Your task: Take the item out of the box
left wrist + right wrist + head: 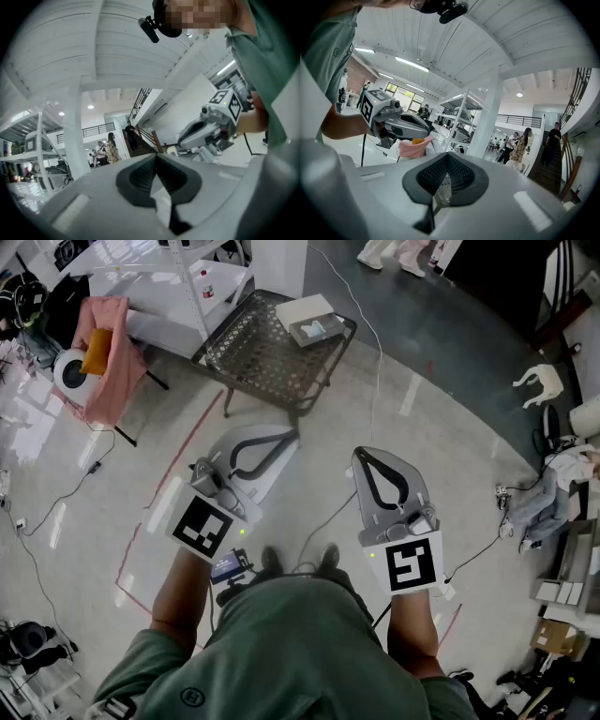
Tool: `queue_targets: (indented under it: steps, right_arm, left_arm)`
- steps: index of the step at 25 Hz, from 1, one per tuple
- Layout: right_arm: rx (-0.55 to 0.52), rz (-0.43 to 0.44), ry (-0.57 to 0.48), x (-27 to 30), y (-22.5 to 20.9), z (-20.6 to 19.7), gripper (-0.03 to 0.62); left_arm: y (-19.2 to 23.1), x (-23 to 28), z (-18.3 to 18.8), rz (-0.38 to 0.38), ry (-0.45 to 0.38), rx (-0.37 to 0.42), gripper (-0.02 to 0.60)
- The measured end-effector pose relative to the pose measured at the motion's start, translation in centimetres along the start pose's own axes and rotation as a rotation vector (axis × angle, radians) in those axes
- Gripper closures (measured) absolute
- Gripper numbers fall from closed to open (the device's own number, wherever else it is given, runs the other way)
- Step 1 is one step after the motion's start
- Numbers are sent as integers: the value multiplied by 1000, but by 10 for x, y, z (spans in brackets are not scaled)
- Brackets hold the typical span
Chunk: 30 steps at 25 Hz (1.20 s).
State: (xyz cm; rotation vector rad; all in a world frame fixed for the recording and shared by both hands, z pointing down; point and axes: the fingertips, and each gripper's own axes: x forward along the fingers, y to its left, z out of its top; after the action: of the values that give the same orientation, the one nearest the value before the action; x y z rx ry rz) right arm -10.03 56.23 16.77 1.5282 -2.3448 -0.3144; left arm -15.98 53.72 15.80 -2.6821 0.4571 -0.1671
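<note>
A pale, open cardboard box [312,319] lies on the far right corner of a black mesh table [267,357] across the floor from me. Something light shows inside it; I cannot tell what. My left gripper [287,435] is held at waist height over the floor, well short of the table, shut and empty. My right gripper [360,456] is beside it, also shut with nothing between its pads. In the left gripper view the jaws [156,157] meet and the right gripper [211,129] shows. In the right gripper view the jaws [446,157] are pressed together and the left gripper [399,123] shows.
A pink cloth [111,367] hangs on a stand left of the mesh table, by a white shelf unit [173,282]. Cables [377,352] and red tape lines [159,493] cross the pale floor. Boxes and clutter [562,587] crowd the right edge. People [519,146] stand far off.
</note>
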Motion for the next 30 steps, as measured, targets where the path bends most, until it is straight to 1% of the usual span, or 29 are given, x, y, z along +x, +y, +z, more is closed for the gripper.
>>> queue_targets:
  steps: [12,20,24,26,30]
  right_arm:
    - [17,-23,17,24,16,7,589]
    - [64,-48,11,37,29,13,589]
    - [99,-58,1,39,22,15,588]
    - [98,-58,2,43,15,13,589]
    - [103,-49,-10,55,-8,4,589]
  left_arm:
    - [19,-18,-16,-28,-6,-15,578]
    - [31,-32,-26,-43,-26,-21,578]
    - [34,-30,-26,-48,-31,-20,578]
    - [37,-26,-28,-46,-26,-20,578]
    - [48,-8,-33,-18,-8,-17,578]
